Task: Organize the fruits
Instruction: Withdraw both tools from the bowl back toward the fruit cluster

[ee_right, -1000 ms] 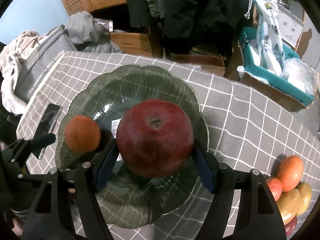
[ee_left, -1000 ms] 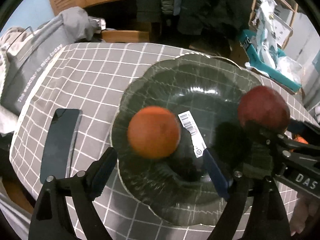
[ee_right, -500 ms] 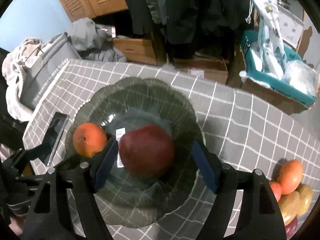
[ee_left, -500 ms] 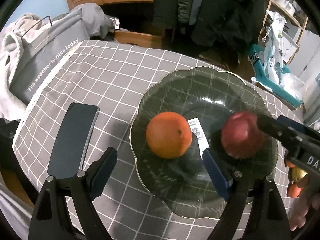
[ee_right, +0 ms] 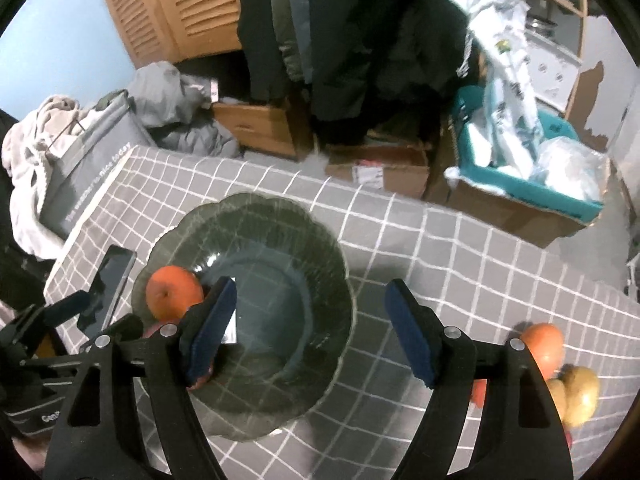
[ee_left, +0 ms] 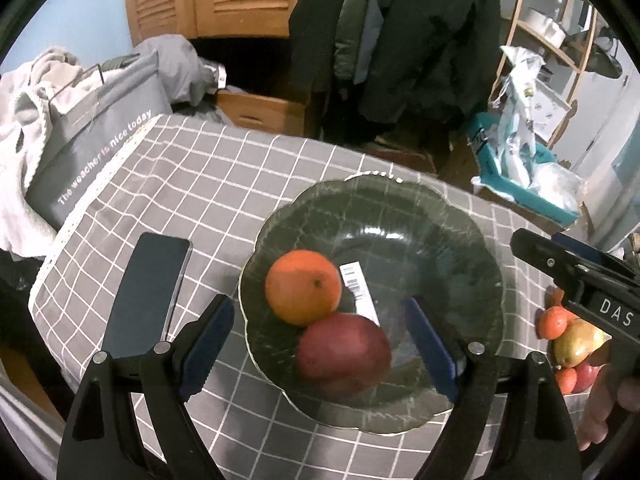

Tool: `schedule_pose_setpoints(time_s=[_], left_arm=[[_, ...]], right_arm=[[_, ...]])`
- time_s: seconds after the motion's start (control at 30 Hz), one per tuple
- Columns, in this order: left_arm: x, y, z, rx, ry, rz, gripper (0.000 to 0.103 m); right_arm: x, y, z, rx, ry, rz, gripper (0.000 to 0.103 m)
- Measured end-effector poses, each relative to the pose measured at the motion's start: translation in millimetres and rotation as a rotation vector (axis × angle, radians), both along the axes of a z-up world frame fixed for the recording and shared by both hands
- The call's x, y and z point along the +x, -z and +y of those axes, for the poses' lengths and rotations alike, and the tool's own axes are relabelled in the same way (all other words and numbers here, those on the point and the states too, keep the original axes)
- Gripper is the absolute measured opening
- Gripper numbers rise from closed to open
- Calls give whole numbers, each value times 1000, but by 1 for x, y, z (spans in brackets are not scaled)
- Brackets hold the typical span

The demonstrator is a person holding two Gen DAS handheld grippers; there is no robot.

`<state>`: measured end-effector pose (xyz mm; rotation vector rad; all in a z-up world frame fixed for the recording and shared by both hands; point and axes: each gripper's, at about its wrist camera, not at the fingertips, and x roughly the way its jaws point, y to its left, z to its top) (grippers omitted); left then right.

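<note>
A dark green scalloped glass bowl (ee_left: 424, 236) sits on the grey checked tablecloth. Inside it an orange (ee_left: 302, 286) and a dark red apple (ee_left: 344, 354) lie touching, beside a barcode sticker. My left gripper (ee_left: 318, 304) hangs open above the bowl's near side with nothing between its fingers. My right gripper (ee_right: 311, 286) is open too, above the bowl (ee_right: 280, 240), and holds nothing. From the left wrist view, it (ee_left: 536, 244) shows at the bowl's right edge. The right wrist view shows the orange (ee_right: 172, 296) at the left; the apple is mostly hidden behind a finger.
A pile of several fruits (ee_right: 560, 368) lies on the cloth to the right of the bowl. A dark phone (ee_left: 148, 292) lies left of the bowl. A grey bag (ee_left: 92, 152) stands past the table's left edge. Boxes and hanging coats stand behind the table.
The right gripper opened and let go of the apple, which now lies in the bowl against the orange. Both grippers have lifted away from the bowl.
</note>
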<state>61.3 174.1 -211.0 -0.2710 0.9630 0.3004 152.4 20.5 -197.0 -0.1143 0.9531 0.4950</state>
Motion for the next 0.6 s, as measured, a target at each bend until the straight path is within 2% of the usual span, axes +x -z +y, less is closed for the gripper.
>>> schedule_pose_setpoints(time_s=[0.3, 0.37, 0.6], left_arm=[[-8, -36, -18, 48, 40, -85, 89], [-10, -43, -22, 41, 56, -108, 89], [-16, -68, -45, 48, 148, -191, 89]], right_arm=[[-18, -43, -35, -4, 76, -108, 78], [-22, -51, -43, -3, 93, -131, 82], [-45, -84, -70, -5, 132, -219, 84]])
